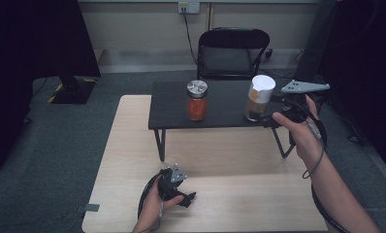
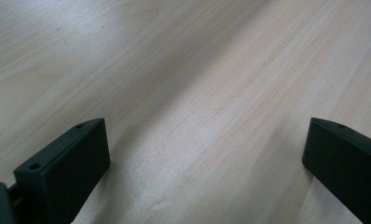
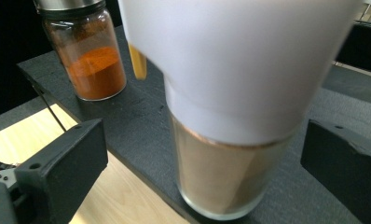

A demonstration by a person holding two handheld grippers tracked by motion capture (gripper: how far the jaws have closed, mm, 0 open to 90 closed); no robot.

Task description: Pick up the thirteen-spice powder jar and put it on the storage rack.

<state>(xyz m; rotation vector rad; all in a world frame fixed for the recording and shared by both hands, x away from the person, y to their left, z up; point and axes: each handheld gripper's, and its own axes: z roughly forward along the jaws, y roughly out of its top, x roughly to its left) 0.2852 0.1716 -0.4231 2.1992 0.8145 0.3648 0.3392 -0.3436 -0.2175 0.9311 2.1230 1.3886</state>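
A glass jar of tan powder with a tall white lid (image 1: 260, 98) stands at the right front edge of a low black shelf (image 1: 220, 104). My right gripper (image 1: 271, 117) comes at it from the right. In the right gripper view the white-lidded jar (image 3: 230, 140) sits between the wide-apart jaws of the right gripper (image 3: 202, 135), and the pads stand clear of the glass. A jar of orange spice with a silver lid (image 1: 197, 101) (image 3: 88, 56) stands to its left. My left gripper (image 1: 187, 198) (image 2: 204, 135) rests low over the wooden table (image 2: 188, 70), open, with nothing between its fingers.
The black shelf stands on thin legs (image 1: 160, 143) on the far half of the wooden table (image 1: 133, 145). A black folding chair (image 1: 232, 53) sits behind it. A dark stand base (image 1: 72, 90) is on the carpet at the left.
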